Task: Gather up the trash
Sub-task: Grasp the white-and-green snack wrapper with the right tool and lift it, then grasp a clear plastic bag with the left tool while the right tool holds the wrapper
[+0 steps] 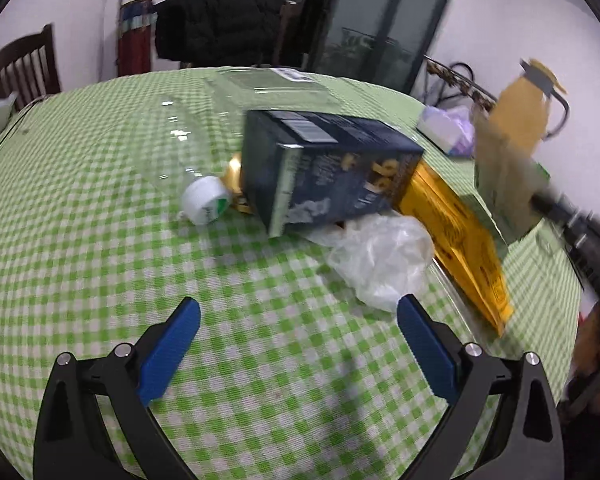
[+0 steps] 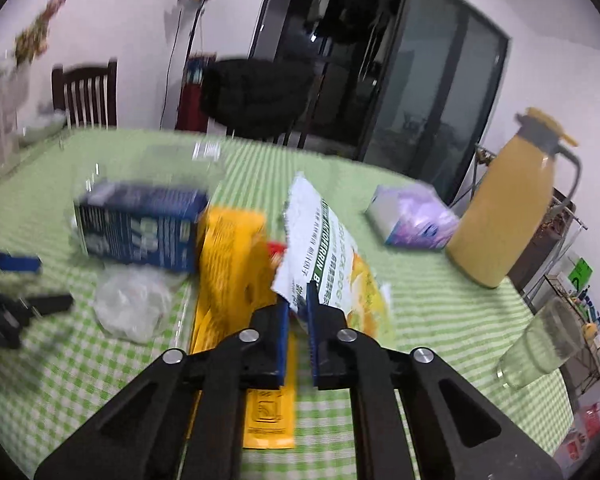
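Right gripper [image 2: 298,300] at bottom centre has its jaws pinched on the white-and-green snack wrapper [image 2: 320,236], lifted off the checked table [image 2: 440,304]; yellow packet [image 2: 232,264] just left; dark blue box [image 2: 140,228] mid-left; yellow jug [image 2: 504,208] far right, glass [image 2: 540,344] below it.

A tablecloth [image 1: 80,208] checked in light green and white covers the table. On it lie a dark navy cardboard box [image 1: 332,172] with pale print, a bright yellow-orange flat packet [image 1: 460,240], a crumpled clear-white plastic bag [image 1: 380,260] and a white bottle cap [image 1: 206,200] with green marking. A mustard-yellow jug [image 2: 508,208] carries a grey collar. A blurred pouch [image 2: 324,248] looks white with green lettering.
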{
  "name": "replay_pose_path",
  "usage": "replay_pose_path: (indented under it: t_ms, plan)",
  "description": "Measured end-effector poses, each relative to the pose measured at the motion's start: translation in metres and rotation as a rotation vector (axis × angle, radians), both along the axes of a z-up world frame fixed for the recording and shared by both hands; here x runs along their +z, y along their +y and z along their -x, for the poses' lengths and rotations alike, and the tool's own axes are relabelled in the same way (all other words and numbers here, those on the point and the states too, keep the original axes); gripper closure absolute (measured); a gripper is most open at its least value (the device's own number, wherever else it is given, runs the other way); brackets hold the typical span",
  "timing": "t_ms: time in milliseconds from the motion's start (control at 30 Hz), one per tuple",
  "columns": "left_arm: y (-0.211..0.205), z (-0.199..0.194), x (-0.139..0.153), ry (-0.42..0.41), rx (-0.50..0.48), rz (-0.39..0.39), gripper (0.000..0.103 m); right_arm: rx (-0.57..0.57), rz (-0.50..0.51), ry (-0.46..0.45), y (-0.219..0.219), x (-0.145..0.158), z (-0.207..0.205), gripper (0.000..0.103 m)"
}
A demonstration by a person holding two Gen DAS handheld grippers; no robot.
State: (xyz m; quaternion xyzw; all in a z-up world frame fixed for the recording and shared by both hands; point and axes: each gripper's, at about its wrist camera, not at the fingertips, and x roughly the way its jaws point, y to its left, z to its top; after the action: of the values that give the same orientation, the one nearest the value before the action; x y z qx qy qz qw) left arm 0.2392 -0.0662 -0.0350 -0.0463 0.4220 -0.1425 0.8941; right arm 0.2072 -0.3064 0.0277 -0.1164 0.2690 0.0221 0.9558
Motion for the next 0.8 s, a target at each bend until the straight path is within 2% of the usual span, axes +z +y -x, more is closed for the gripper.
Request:
replay_pose_path:
  t_ms: [133,267,367,500,700,800]
  plan:
    - [-0.016,-0.003,0.004,0.008,-0.031,-0.006,0.008,-0.015,-0.061,-0.042,-0.031,0.022,0.009,0.097]
    - [-0.035,-0.005,0.014,-0.009,-0.057,-0.020,0.008,-0.052,-0.155,-0.035,-0.070,0.032,0.011,0.097]
    - [-0.049,-0.017,0.016,-0.004,-0.033,-0.051,0.009,-0.096,-0.198,-0.024,-0.093,0.033,0.008,0.097]
    - [-0.067,-0.028,0.017,0.015,-0.016,-0.024,0.013,-0.128,-0.292,0.019,-0.121,0.028,0.003,0.097]
    - [-0.091,-0.030,0.012,-0.011,-0.033,-0.065,0.018,-0.117,-0.265,0.062,-0.113,0.011,-0.007,0.095]
    - [-0.091,-0.033,0.008,0.017,-0.025,-0.051,0.028,-0.129,-0.233,0.089,-0.108,-0.003,-0.016,0.095]
